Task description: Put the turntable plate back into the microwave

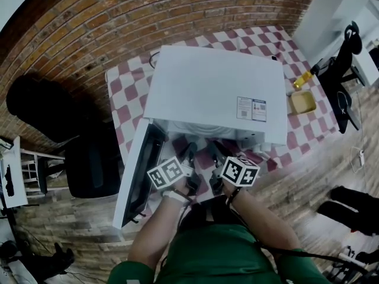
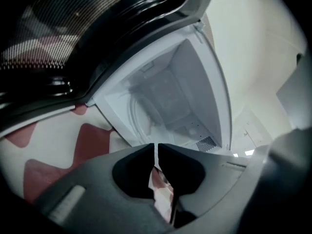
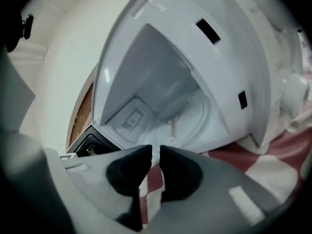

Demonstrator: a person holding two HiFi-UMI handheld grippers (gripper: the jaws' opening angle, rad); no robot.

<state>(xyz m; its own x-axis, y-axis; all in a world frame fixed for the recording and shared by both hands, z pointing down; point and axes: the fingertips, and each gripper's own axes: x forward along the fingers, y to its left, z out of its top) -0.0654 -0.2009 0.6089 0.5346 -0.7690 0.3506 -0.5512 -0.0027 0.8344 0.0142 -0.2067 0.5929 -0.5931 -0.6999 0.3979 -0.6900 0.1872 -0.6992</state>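
Reading the glass turntable plate [image 3: 189, 115] as already seated: it lies flat on the cavity floor of the microwave [image 1: 213, 90], roughly centred, which is what it needs in order to spin clear of the walls. It is a clear, round, shallow disc with a faint raised rim, and what looks like a roller-ring arm [image 3: 172, 128] shows through it. I can't confirm it's locked on the hub. The cavity is smooth white enamel, boxy, with a perforated vent grille [image 2: 207, 143] low on one wall. The left gripper [image 2: 156, 152] has its jaws pinched together to a hairline slit with nothing in them. The right gripper [image 3: 155, 155] is nearly closed too, with a thin gap and only cloth visible through it. Both hang just outside the opening, aimed in and slightly down, clear of the plate, so my judgement is that placement is done and what's left is closing up. The door [image 1: 139, 176] stands swung wide to the left, dark mesh window in a white frame, which keeps the opening free for both tools. The case is a plain white sheet-metal box with a sticker on top. It sits on a red-and-white checked tablecloth [image 1: 127, 93], soft and a little rumpled near the front. A brick wall [image 1: 89, 28] stands behind.
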